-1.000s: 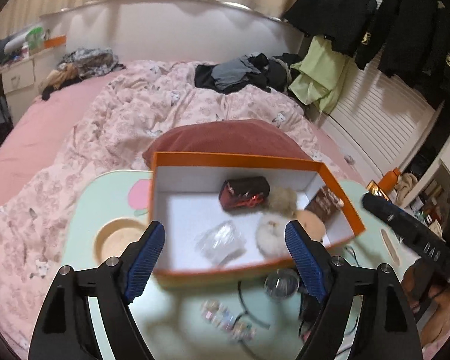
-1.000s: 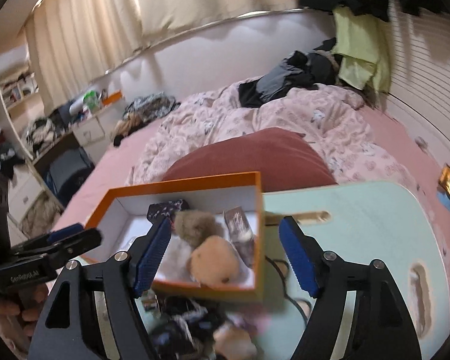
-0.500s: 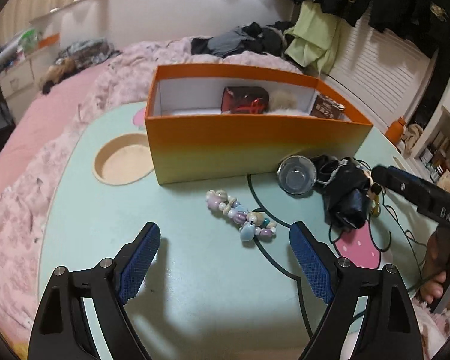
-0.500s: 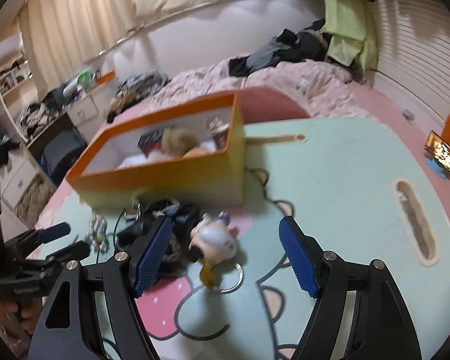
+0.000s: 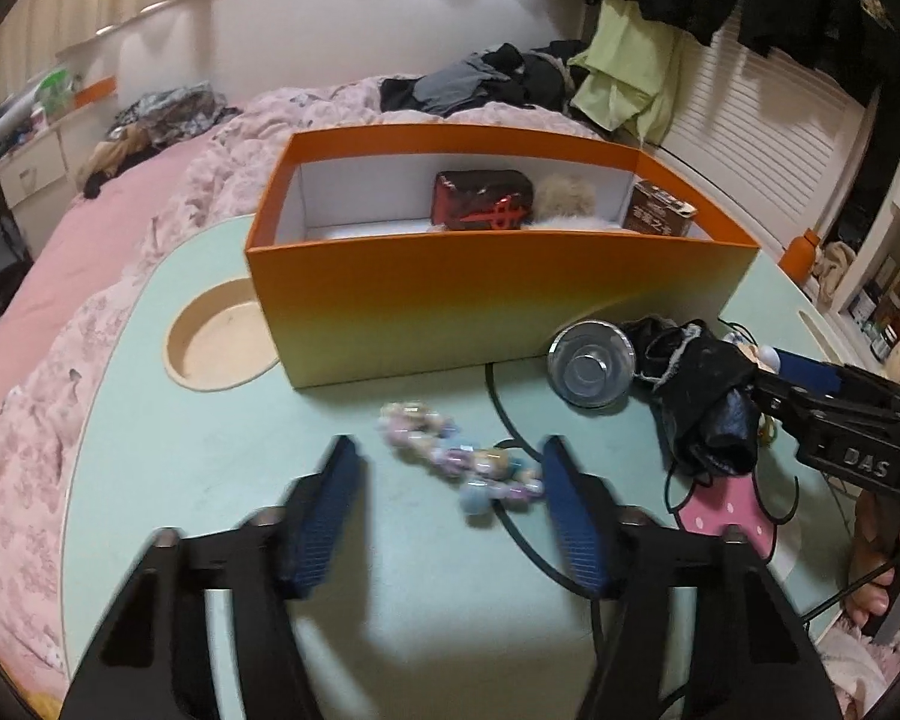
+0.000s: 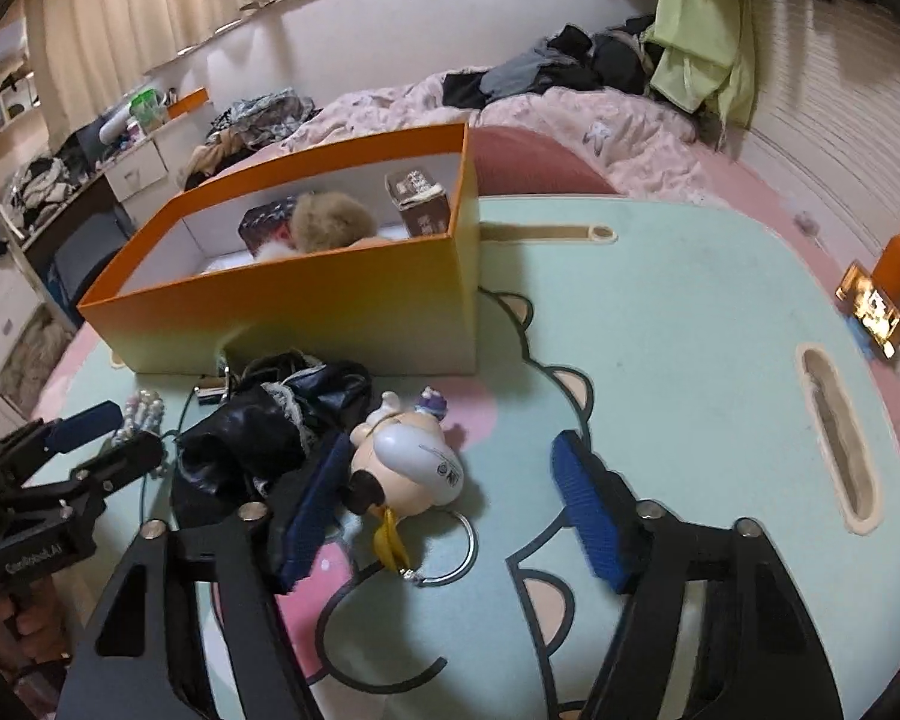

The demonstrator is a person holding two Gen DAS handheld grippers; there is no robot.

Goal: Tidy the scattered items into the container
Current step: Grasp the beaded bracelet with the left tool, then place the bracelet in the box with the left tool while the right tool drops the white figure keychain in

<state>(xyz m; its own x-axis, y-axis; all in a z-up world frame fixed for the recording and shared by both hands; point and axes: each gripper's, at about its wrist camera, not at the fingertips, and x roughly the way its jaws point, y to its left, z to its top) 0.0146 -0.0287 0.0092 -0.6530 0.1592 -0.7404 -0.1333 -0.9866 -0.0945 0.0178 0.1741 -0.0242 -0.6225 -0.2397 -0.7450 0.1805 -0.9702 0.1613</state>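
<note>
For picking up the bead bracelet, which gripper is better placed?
Left. The left gripper already brackets the bead bracelet, jaws closing, while the right gripper is at the figure keychain.

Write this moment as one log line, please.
left gripper: closing around pastel bead bracelet | right gripper: closing around cartoon-figure keychain | orange cardboard box: part-filled

Left gripper (image 5: 450,468) fills the lower frame: black angular arms with triangular cut-outs, silver screws at the joints, ribbed blue pads (image 5: 330,510); right gripper (image 6: 450,480) wears the same black frame, silver screws and blue ribbed pads (image 6: 588,510); white lettering marks each black body at the frame edges.
</note>
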